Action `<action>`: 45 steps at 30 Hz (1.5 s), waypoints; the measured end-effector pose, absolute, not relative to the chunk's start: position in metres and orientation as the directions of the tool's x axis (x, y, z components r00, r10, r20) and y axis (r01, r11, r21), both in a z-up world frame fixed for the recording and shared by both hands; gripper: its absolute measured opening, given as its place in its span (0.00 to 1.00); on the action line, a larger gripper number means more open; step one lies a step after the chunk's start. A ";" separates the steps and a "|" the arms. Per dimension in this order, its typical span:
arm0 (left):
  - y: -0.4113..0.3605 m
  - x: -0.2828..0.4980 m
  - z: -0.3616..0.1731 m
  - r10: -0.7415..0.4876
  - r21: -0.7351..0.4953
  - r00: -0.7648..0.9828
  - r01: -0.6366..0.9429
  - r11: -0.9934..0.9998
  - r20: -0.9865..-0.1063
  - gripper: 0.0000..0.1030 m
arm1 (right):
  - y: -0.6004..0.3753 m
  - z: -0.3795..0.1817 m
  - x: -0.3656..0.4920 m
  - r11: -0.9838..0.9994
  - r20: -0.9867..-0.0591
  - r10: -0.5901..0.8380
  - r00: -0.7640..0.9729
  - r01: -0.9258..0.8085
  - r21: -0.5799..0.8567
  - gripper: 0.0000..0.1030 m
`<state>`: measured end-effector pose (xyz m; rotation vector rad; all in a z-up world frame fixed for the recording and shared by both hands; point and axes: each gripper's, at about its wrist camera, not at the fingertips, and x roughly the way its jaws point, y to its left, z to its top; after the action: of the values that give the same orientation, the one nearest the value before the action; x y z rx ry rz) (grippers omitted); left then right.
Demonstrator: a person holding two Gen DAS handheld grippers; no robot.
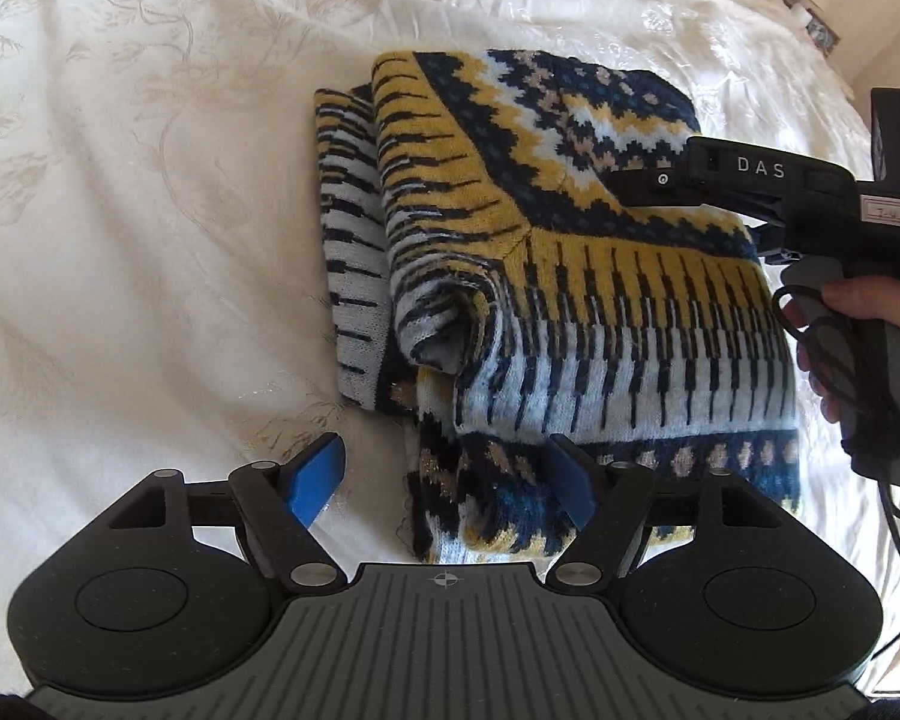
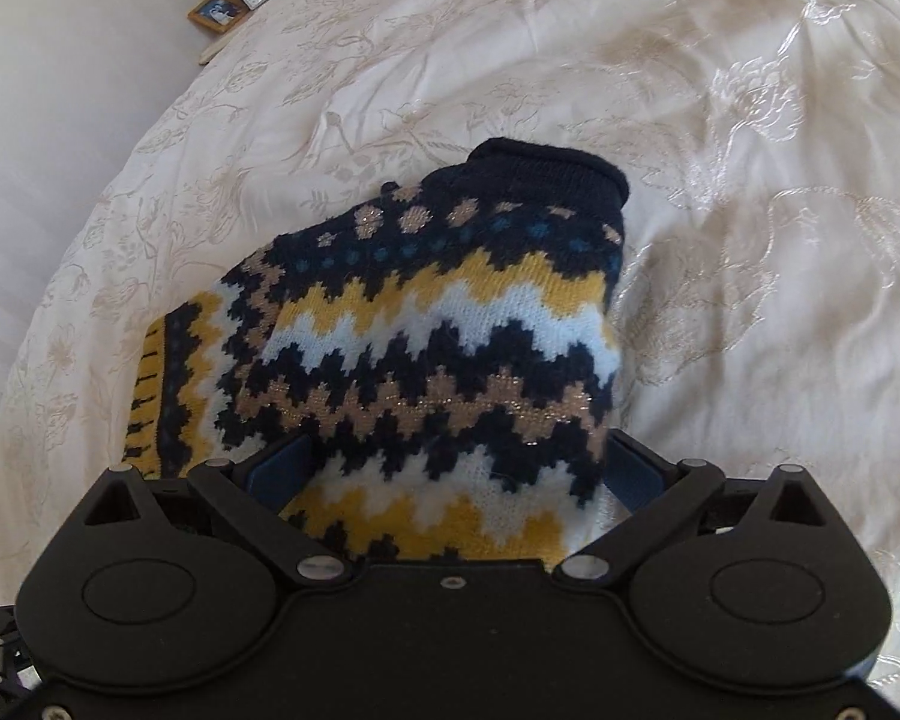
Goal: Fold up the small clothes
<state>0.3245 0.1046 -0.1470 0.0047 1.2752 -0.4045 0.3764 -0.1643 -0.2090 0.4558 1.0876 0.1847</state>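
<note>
Sweater [image 1: 570, 276] folded into a thick bundle, lying on a white embroidered bedspread [image 1: 150, 210], toward the bed's right side in the left wrist view. Left gripper [image 1: 444, 483]: blue fingers [image 1: 315, 480] spread wide apart, 1 over bare bedspread and 1 over the near edge of the bundle, holding nothing. Right gripper [image 2: 456, 468]: fingers also spread, with knit fabric filling the gap between them; in the left wrist view it reaches flat across the top layer from the right, held by a hand [image 1: 852, 336]. Whether it presses on the cloth or only hovers just above cannot be told.

Step in hand, as judged: finishing, since the main folds look made. A sleeve end bulges loosely at the bundle's left side, and a dark cuff or collar [image 2: 546, 168] sticks out at the far end. The next move likely calls for tucking or flattening these without disturbing the layers beneath.

Surface: soft, creased bedding that yields under pressure. Room: a picture frame [image 2: 216, 11], a small clock and a lamp base beyond the bed's far left corner in the right wrist view.
</note>
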 end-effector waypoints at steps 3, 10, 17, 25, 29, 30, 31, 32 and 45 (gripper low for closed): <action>0.104 0.329 -0.153 -0.328 -0.263 0.213 0.285 0.922 -0.920 0.74 | -0.164 -0.210 0.381 0.883 -0.801 0.395 0.449 0.053 0.466 1.00; 0.103 0.334 -0.168 -0.431 -0.386 0.154 0.254 0.887 -0.889 0.76 | -0.176 -0.213 0.389 0.850 -0.778 0.472 0.414 0.019 0.526 1.00; 0.107 0.338 -0.176 -0.523 -0.492 0.109 0.224 0.841 -0.845 0.69 | -0.191 -0.214 0.381 0.806 -0.757 0.540 0.368 0.032 0.590 0.84; 0.106 0.333 -0.169 -0.557 -0.520 0.118 0.244 0.819 -0.822 0.38 | -0.192 -0.193 0.368 0.806 -0.757 0.513 0.405 0.077 0.587 0.53; 0.105 0.318 -0.157 -0.574 -0.530 0.148 0.253 0.809 -0.805 0.38 | -0.195 -0.182 0.354 0.802 -0.750 0.508 0.424 0.086 0.591 0.51; 0.104 0.313 -0.155 -0.578 -0.535 0.147 0.251 0.806 -0.802 0.38 | -0.195 -0.181 0.350 0.805 -0.753 0.505 0.422 0.086 0.587 0.51; 0.102 0.307 -0.153 -0.580 -0.537 0.144 0.253 0.805 -0.801 0.38 | -0.195 -0.179 0.345 0.809 -0.759 0.501 0.415 0.086 0.581 0.51; 0.100 0.299 -0.152 -0.579 -0.535 0.141 0.257 0.804 -0.803 0.38 | -0.197 -0.178 0.339 0.812 -0.764 0.499 0.409 0.087 0.577 0.50; 0.091 0.265 -0.153 -0.578 -0.542 0.049 0.289 0.789 -0.815 0.38 | -0.228 -0.156 0.231 0.821 -0.805 0.493 0.329 0.130 0.556 0.51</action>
<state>0.2647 0.0914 -0.1528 -0.2582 1.3717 -0.6710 0.2312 -0.2283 -0.1563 0.5965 1.2307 0.2572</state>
